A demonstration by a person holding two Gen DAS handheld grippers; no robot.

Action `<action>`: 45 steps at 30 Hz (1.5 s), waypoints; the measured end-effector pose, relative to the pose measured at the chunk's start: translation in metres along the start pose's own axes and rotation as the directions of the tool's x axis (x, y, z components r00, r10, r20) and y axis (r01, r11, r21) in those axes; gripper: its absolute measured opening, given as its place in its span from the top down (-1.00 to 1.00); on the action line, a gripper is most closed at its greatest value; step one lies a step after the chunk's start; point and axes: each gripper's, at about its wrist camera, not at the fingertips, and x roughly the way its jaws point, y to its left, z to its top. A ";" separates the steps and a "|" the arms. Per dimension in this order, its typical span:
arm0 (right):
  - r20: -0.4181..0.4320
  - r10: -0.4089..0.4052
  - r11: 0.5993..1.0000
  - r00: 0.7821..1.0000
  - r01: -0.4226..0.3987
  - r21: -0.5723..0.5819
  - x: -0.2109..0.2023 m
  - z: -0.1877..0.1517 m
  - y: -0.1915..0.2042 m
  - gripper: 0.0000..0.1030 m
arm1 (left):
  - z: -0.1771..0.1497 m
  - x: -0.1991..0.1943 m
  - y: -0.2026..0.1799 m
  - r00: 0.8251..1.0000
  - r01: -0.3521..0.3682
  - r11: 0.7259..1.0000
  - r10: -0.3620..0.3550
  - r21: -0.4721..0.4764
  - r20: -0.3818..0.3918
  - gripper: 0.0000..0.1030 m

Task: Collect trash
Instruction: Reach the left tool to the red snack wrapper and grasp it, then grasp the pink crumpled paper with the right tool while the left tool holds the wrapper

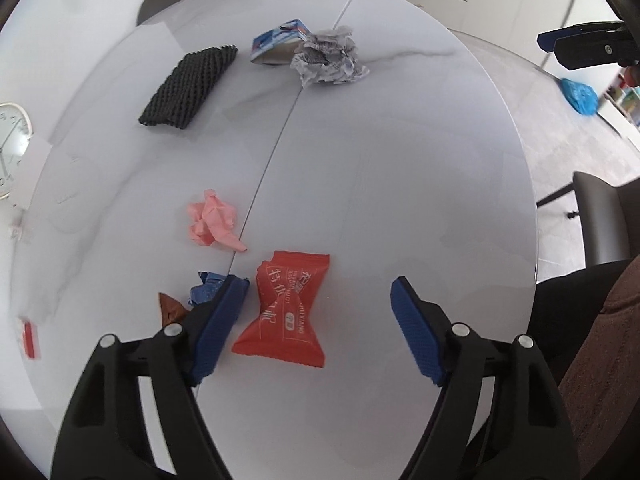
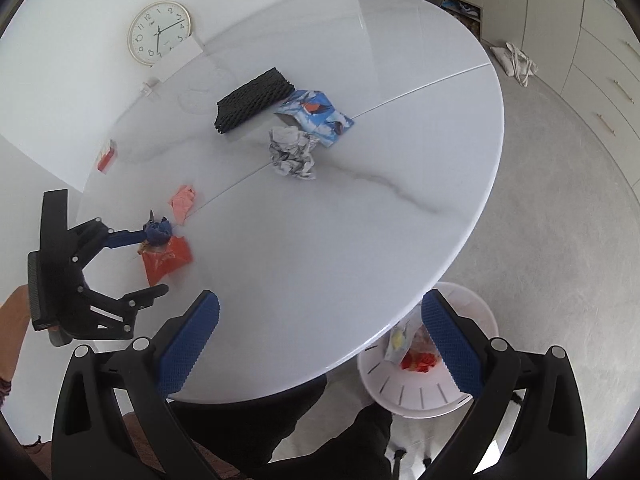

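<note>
On a white oval table (image 1: 400,200), the left gripper (image 1: 320,292) hangs with jaws spread wide around a red snack wrapper (image 1: 286,312) at lower centre, while the right gripper (image 2: 320,308), also wide open and empty, hovers over the table's edge above a white bin (image 2: 416,396) at lower right.

Left claw (image 1: 320,294) and right claw (image 2: 320,312): black plastic linkage arms joined by silver screws, tipped with blue textured fingers (image 2: 188,346). Bare skin is seen at the left hand (image 2: 14,320).
</note>
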 end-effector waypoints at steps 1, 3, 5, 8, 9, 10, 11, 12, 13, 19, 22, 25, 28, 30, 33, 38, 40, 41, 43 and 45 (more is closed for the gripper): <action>-0.004 -0.001 1.000 1.000 0.001 0.012 0.002 -0.001 0.003 -0.95 | -0.001 0.004 0.004 1.000 0.013 1.000 -0.013 0.010 0.000 -0.39; -0.011 -0.005 0.999 1.000 0.006 0.032 0.006 -0.003 0.007 -0.95 | -0.003 0.011 0.009 0.999 0.042 0.999 -0.041 0.020 -0.015 -0.16; -0.016 -0.011 0.998 1.000 0.012 0.055 0.009 -0.005 0.010 -0.95 | -0.004 0.019 0.015 0.997 0.075 0.997 -0.074 0.025 -0.030 -0.03; -0.021 -0.015 0.996 1.000 0.017 0.085 0.014 -0.007 0.011 -0.95 | -0.005 0.026 0.019 0.994 0.102 0.994 -0.100 0.042 -0.038 0.09; -0.022 -0.017 0.996 1.000 0.019 0.092 0.015 -0.007 0.012 -0.95 | -0.006 0.028 0.020 0.994 0.107 0.993 -0.106 0.045 -0.038 0.11; -0.020 -0.020 0.995 1.000 0.022 0.099 0.015 -0.007 0.012 -0.95 | -0.006 0.029 0.021 0.993 0.116 0.992 -0.114 0.045 -0.039 0.12; -0.018 -0.021 0.994 1.000 0.023 0.106 0.016 -0.007 0.012 -0.95 | -0.007 0.031 0.024 0.992 0.121 0.992 -0.119 0.043 -0.040 0.13; -0.017 -0.021 0.993 1.000 0.022 0.112 0.017 -0.007 0.012 -0.95 | -0.006 0.033 0.026 0.992 0.122 0.992 -0.121 0.041 -0.042 0.14; -0.015 -0.021 0.993 1.000 0.023 0.119 0.018 -0.008 0.012 -0.95 | -0.006 0.036 0.026 0.992 0.123 0.992 -0.121 0.039 -0.046 0.15; -0.016 -0.018 0.989 1.000 0.020 0.144 0.026 -0.006 0.014 -0.95 | -0.005 0.044 0.035 0.990 0.133 0.991 -0.133 0.013 -0.045 0.35; -0.025 -0.016 0.991 1.000 0.019 0.129 0.030 -0.004 0.019 -0.95 | -0.007 0.043 0.038 0.991 0.132 0.991 -0.132 -0.010 -0.030 0.42; -0.033 -0.008 0.994 0.999 0.012 0.105 0.033 -0.002 0.025 -0.95 | -0.012 0.036 0.042 0.990 0.141 0.989 -0.141 -0.056 -0.010 0.46; -0.042 -0.007 0.998 0.999 0.009 0.061 0.035 0.001 0.035 -0.95 | -0.018 0.025 0.047 0.989 0.148 0.982 -0.147 -0.116 0.019 0.46; -0.052 0.019 0.999 0.998 -0.017 0.034 0.038 0.005 0.044 -0.95 | -0.023 0.014 0.051 0.988 0.150 0.977 -0.146 -0.154 0.041 0.46; -0.066 0.052 0.998 0.996 -0.054 -0.030 0.045 0.015 0.067 -0.95 | -0.031 -0.004 0.063 0.987 0.152 0.961 -0.137 -0.229 0.081 0.46; -0.103 0.101 0.975 0.989 -0.119 -0.189 0.075 0.038 0.124 -0.95 | -0.054 -0.025 0.083 0.994 0.078 0.899 -0.039 -0.431 0.098 0.46; -0.108 0.098 0.958 0.989 -0.123 -0.260 0.094 0.052 0.150 -0.92 | -0.066 -0.032 0.084 0.996 0.039 0.861 0.005 -0.508 0.085 0.46; -0.109 0.095 0.951 0.989 -0.123 -0.283 0.104 0.058 0.160 -0.84 | -0.073 -0.034 0.088 0.997 0.029 0.836 0.019 -0.548 0.081 0.46; -0.129 0.087 0.942 0.988 -0.124 -0.311 0.127 0.071 0.177 -0.70 | -0.082 -0.033 0.092 0.996 0.026 0.786 0.030 -0.618 0.080 0.46; -0.146 0.070 0.941 0.987 -0.114 -0.320 0.148 0.081 0.188 -0.57 | -0.091 -0.035 0.098 0.996 0.023 0.737 0.040 -0.676 0.079 0.46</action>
